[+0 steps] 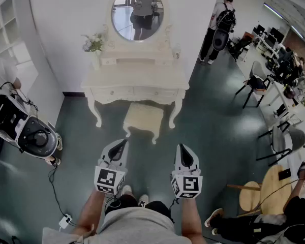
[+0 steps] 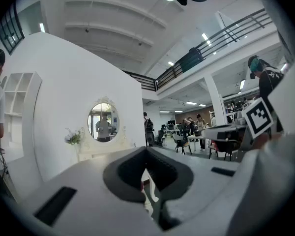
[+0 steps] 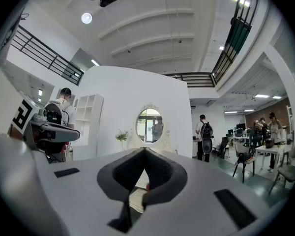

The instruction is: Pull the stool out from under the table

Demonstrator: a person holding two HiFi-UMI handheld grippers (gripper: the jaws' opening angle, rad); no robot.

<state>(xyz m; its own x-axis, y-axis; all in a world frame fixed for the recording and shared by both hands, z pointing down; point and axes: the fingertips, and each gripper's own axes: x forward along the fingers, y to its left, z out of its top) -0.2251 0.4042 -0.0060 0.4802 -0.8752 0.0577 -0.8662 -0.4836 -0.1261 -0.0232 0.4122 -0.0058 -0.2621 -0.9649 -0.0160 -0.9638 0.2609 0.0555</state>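
A cream cushioned stool [image 1: 143,118] stands on the floor, its back half tucked under the white dressing table [image 1: 135,80] with an oval mirror [image 1: 137,13]. My left gripper [image 1: 121,144] is held level and shut, short of the stool's near left corner. To its right, my right gripper [image 1: 183,149] is also shut with nothing in it, and stands apart from the stool. In the left gripper view the shut left gripper [image 2: 146,150] points at the mirror [image 2: 103,122]. In the right gripper view the shut right gripper [image 3: 143,151] faces the mirror [image 3: 149,125] too.
A wheeled machine [image 1: 20,126] stands at the left with a cable [image 1: 55,192] across the floor. A person [image 1: 218,27] stands at the back right near office chairs [image 1: 254,83]. A round wooden stool [image 1: 264,192] and a seated person [image 1: 254,222] are at the lower right.
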